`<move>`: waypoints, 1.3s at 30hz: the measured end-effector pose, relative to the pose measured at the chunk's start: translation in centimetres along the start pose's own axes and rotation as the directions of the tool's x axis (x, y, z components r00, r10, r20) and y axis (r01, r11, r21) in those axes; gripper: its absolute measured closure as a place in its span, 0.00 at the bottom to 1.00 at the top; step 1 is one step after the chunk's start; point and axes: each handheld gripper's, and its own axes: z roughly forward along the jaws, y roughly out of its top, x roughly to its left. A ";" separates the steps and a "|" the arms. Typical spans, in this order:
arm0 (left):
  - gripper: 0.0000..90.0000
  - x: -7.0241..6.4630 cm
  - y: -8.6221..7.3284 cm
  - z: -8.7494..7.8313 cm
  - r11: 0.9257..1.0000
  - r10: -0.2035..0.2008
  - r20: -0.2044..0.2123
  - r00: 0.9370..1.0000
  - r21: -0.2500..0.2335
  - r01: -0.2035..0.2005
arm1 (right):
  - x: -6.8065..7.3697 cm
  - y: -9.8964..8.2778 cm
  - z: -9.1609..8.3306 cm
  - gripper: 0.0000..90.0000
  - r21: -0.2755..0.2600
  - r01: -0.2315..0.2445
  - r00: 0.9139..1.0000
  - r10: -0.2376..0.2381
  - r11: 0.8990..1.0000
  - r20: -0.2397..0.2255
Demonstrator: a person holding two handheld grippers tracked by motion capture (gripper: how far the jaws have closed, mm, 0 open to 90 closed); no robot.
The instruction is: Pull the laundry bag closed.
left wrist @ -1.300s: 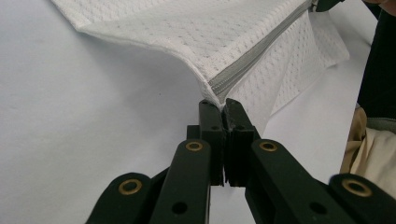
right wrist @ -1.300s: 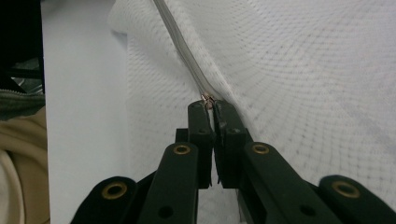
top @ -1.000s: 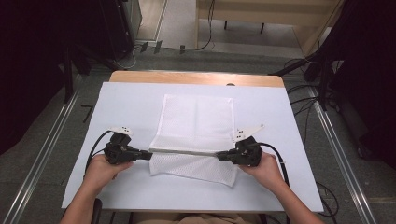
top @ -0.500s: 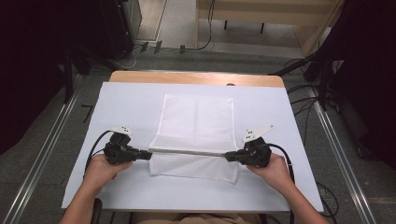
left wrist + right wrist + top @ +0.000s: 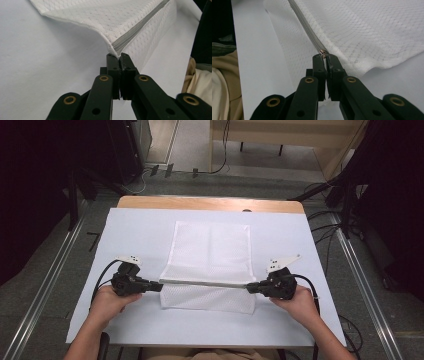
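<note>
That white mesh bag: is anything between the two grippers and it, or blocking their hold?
Nothing visible does. The left gripper is shut on one end of the mesh bag's grey zipper edge, the right gripper on the other end by the zipper pull, both touching it directly.

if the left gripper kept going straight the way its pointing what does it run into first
The white mesh bag itself: the left gripper is shut on the bag's zipper corner. Further along that line, probably the right gripper.
</note>
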 end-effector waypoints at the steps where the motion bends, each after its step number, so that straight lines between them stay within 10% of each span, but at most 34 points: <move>1: 0.99 0.0 0.0 0.1 1.000 0.003 0.002 1.000 0.001 -0.003 | 0.0 -0.1 -0.1 0.98 0.004 0.004 1.000 -0.004 1.000 0.000; 21: 0.96 0.0 0.0 0.6 1.000 0.013 -0.019 1.000 0.028 -0.013 | 0.0 -0.3 0.1 0.88 -0.018 0.003 1.000 -0.004 1.000 -0.018; 27: 0.68 0.2 -0.1 1.0 0.998 0.009 -0.061 0.998 0.062 -0.005 | -0.3 -0.3 -0.3 0.66 -0.062 0.004 0.998 -0.001 0.998 0.056; 39: 0.44 0.8 -0.1 -0.7 0.996 -0.005 -0.174 0.985 -0.083 -0.010 | -1.8 -1.0 -2.1 0.54 -0.128 -0.018 0.980 0.043 0.992 0.196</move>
